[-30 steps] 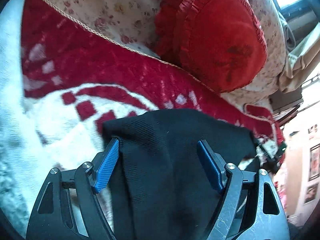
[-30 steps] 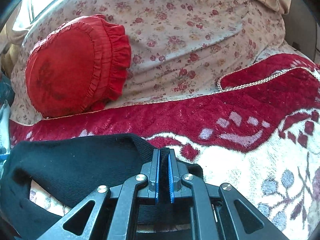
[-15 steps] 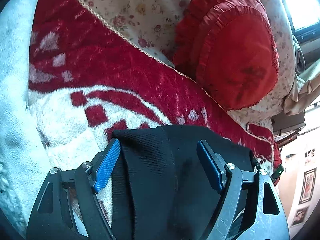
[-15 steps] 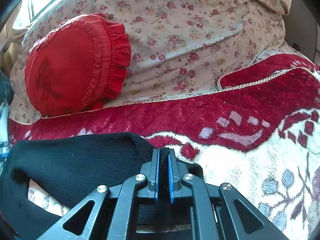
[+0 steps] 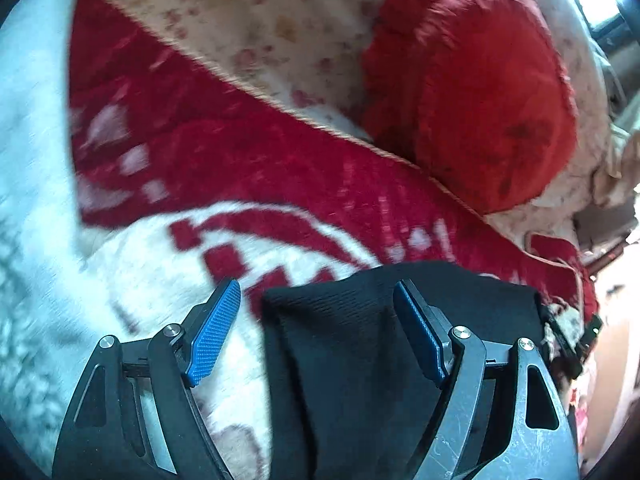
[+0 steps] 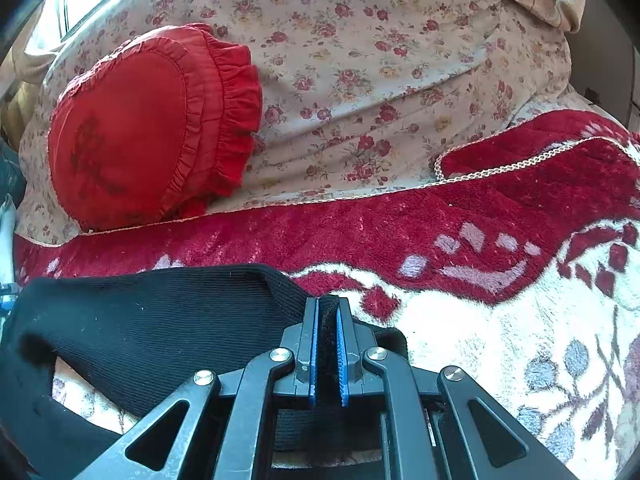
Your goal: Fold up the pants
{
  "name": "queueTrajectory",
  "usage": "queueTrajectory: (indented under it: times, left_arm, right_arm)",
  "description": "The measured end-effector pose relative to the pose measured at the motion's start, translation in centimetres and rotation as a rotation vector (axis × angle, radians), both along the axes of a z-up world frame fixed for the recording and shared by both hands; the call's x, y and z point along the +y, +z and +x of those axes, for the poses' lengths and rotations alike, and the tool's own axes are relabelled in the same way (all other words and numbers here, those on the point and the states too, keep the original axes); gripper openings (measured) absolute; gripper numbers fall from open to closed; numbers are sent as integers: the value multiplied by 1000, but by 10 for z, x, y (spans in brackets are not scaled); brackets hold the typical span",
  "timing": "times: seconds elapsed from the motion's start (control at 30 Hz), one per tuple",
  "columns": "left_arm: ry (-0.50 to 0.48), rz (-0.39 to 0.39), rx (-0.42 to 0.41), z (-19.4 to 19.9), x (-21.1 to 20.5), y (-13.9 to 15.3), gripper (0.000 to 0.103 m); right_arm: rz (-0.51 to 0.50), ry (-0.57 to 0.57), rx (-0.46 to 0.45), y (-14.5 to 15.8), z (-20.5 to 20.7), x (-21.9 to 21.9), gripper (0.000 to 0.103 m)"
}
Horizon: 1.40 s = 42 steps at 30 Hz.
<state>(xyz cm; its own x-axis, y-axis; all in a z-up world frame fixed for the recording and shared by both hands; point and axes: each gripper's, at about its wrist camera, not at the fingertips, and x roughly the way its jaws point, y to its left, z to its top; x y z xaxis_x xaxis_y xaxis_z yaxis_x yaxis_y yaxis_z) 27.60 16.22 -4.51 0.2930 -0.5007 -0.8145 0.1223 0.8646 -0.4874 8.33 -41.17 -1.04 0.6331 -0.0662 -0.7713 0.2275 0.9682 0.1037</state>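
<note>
On the bed, over a red and white plush blanket (image 6: 460,320), the black pants (image 6: 152,320) lie in a bunch near the front edge of both views. The right hand-held gripper (image 6: 327,344) has its blue pads pressed together on an edge of the black cloth, so this side is already pinched. The left hand-held gripper (image 5: 316,332) is spread wide; the other part of the pants (image 5: 344,360) runs between its fingers, but the left pad (image 5: 214,330) stands clear of the cloth and the right one seems only beside it, so I judge that nothing is gripped there. The left view is blurred. The step in hand looks like taking hold of the garment at two points before a fold. The next move calls for the left jaws to close on the cloth edge; then both hands can lift and lay the fabric flat. A red ruffled cushion (image 6: 148,128) and a floral cover (image 6: 380,60) lie behind, well apart from the pants.
</note>
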Motion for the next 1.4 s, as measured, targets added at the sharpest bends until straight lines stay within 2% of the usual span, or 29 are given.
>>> queueTrajectory:
  times: [0.1, 0.13, 0.27, 0.4, 0.67, 0.77, 0.8, 0.87, 0.9, 0.93, 1.0, 1.07, 1.2, 1.27, 1.33, 1.4]
  left_arm:
    - [-48, -89, 5, 0, -8, -1, 78]
    - [-68, -120, 8, -2, -10, -1, 74]
    - [-38, -141, 12, -5, 1, -2, 66]
    - [44, -172, 13, -3, 18, -3, 66]
    - [36, -232, 5, -11, 24, 6, 65]
    - [29, -225, -7, -14, 25, 12, 57]
    - [27, -214, -9, -14, 24, 13, 54]
    - [32, -185, -4, -13, 24, 12, 33]
    - [39, -158, -2, -13, 25, 11, 26]
    - [48, -136, -4, -12, 25, 11, 13]
    - [60, -104, -8, -12, 27, 10, 6]
    - [37, -75, -18, -14, 23, 11, 4]
    - [-11, 11, -93, -23, 8, 24, 4]
    - [-44, 127, -171, -31, -5, 38, 4]
    - [-116, 307, -285, -43, -27, 55, 4]
    - [-168, 437, -366, -56, -44, 66, 4]
  right_arm:
    - [0, 0, 0, 0, 0, 0, 6]
    - [0, -1, 1, -1, 0, 0, 6]
    - [-2, -1, 1, -1, 0, 1, 6]
    - [-6, 1, 2, -2, 0, 1, 6]
    - [-7, 1, 1, -2, 0, 0, 6]
    - [-6, 1, 2, -2, 0, 1, 6]
    - [-6, 1, 1, -2, 0, 0, 6]
    - [-7, 1, 2, -2, 0, 1, 6]
    - [-6, 1, 1, -2, 0, 1, 6]
    - [-5, 0, 1, -2, 0, 1, 6]
    - [-5, 0, 1, -2, 0, 0, 6]
    - [-4, 0, 0, -2, 0, 1, 6]
    - [5, -4, -20, 4, -1, -2, 6]
    - [-21, 19, -21, 12, 0, -1, 6]
    - [-30, 58, -8, 22, 4, -2, 6]
    - [4, 122, 67, 29, 18, -9, 6]
